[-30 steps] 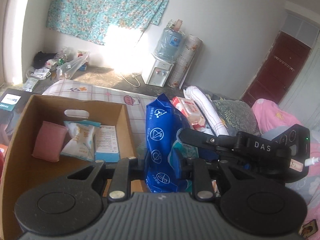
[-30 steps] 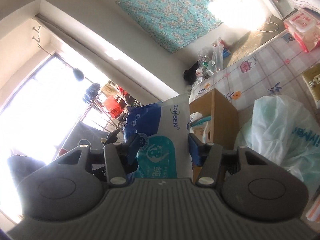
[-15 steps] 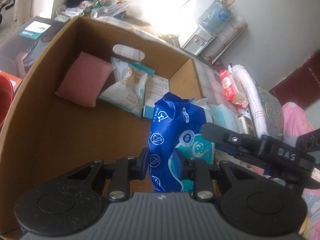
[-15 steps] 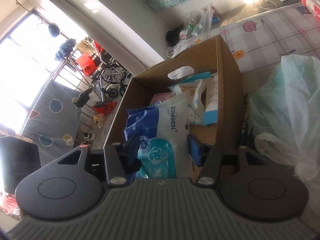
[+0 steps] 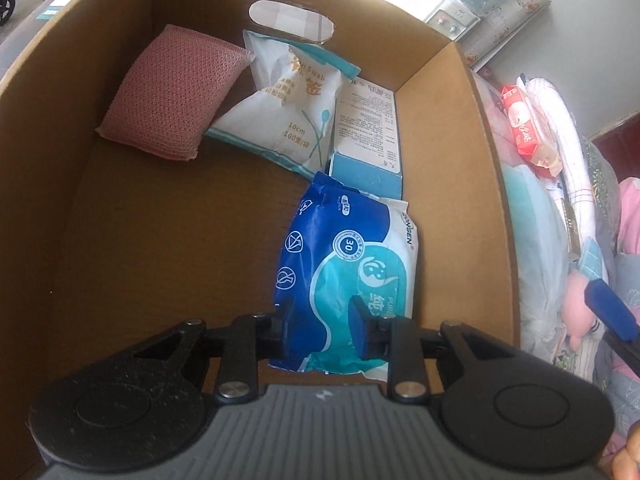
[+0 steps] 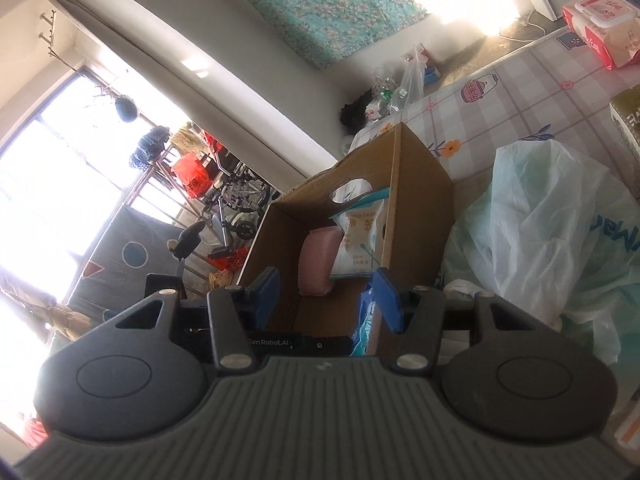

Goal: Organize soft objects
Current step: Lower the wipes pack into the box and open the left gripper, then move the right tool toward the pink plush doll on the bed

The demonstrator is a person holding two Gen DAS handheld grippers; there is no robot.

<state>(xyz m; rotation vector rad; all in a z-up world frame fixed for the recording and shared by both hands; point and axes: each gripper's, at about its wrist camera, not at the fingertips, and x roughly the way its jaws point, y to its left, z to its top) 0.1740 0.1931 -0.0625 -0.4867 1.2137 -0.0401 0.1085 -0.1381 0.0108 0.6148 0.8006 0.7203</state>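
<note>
Wipes pack (image 5: 352, 264), blue and teal, sits clamped between the pads of the left gripper (image 5: 322, 326), low inside the cardboard box (image 5: 492, 184) near its right wall; beyond the gripper lie a pink sponge (image 5: 172, 92), a cotton swab bag (image 5: 288, 108) and a small blue carton (image 5: 368, 136); the right gripper (image 6: 326, 300) hangs outside the box, jaws apart, holding nothing.

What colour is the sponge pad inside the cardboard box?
The sponge pad is dusty pink with a fine mesh texture, clearest in the left wrist view.
</note>
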